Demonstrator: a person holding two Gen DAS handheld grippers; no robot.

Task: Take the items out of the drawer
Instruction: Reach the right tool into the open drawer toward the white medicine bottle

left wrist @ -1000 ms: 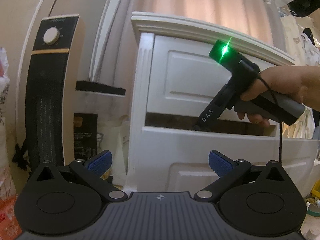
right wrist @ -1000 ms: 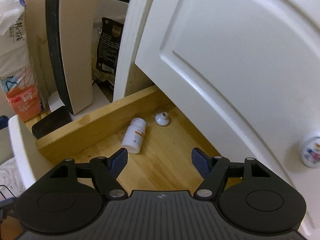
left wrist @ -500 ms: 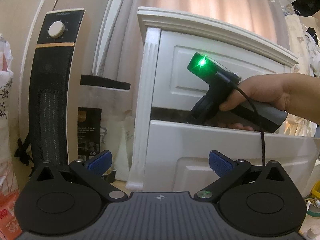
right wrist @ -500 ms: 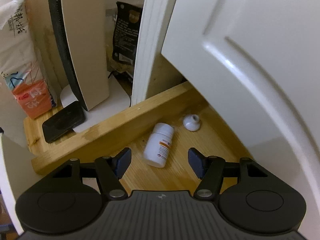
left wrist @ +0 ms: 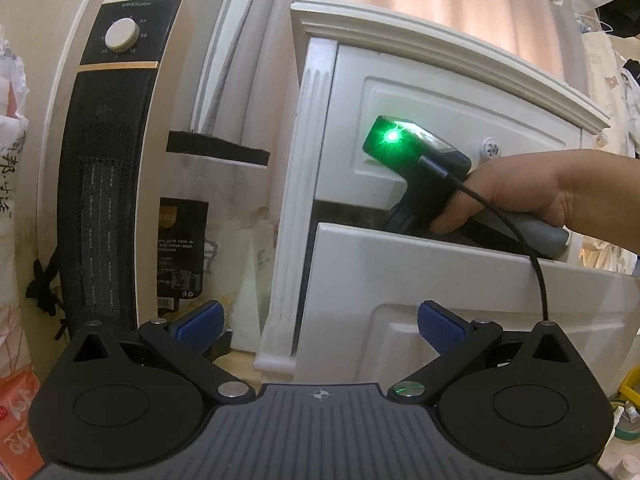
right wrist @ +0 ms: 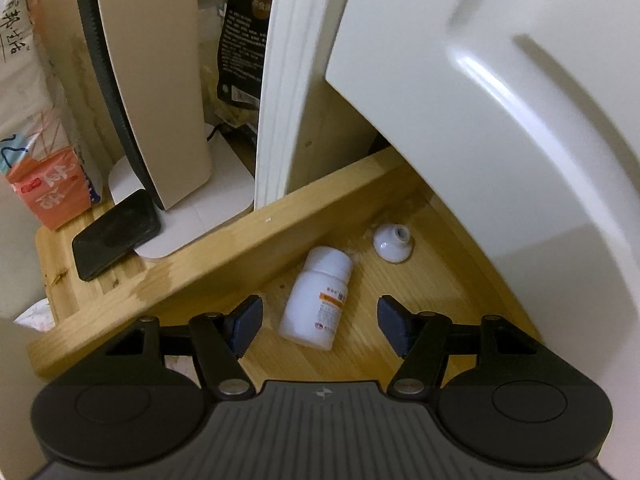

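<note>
A white pill bottle [right wrist: 316,296] with an orange-striped label lies on its side on the wooden floor of the open drawer [right wrist: 224,248]. My right gripper [right wrist: 320,324] points steeply down over it. Its blue pads stand open on either side of the bottle's lower half, with a gap on each side. A small white knob-shaped piece [right wrist: 391,245] sits just beyond the bottle. In the left wrist view a hand [left wrist: 540,188] holds the right gripper's black housing [left wrist: 416,160], lit green, dipped into the white drawer [left wrist: 440,264]. My left gripper [left wrist: 320,324] stands open and holds nothing in front of the cabinet.
The closed upper drawer front [right wrist: 500,120] overhangs the open drawer on the right. Left of the cabinet stand a tower heater [left wrist: 108,160], a dark printed bag [right wrist: 244,40] and an orange tissue pack [right wrist: 48,188]. A black phone [right wrist: 116,232] lies by the heater's base.
My right gripper has sunk deeper into the drawer, so the bottle, earlier ahead of the pads, now lies between them. Its jaws have narrowed a little. My left gripper has barely moved.
</note>
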